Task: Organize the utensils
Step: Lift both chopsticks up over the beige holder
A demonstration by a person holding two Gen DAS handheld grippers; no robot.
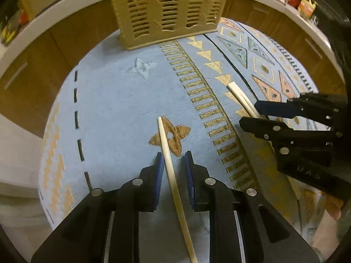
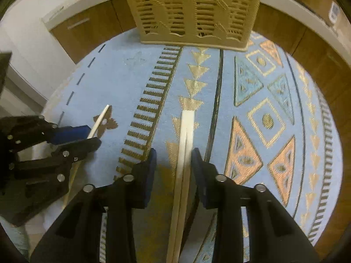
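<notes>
A blue patterned cloth (image 1: 114,100) covers the table. At its far edge stands a tan slotted basket (image 1: 169,8). The right gripper (image 2: 174,155) has narrow jaws around a chopstick pair (image 2: 186,135), not pressing. The left gripper (image 1: 174,157) is narrowly open around one chopstick (image 1: 166,149).

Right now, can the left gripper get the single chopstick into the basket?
Probably yes: the left gripper straddles the chopstick, and bare cloth lies between it and the basket; pads look not yet closed.
</notes>
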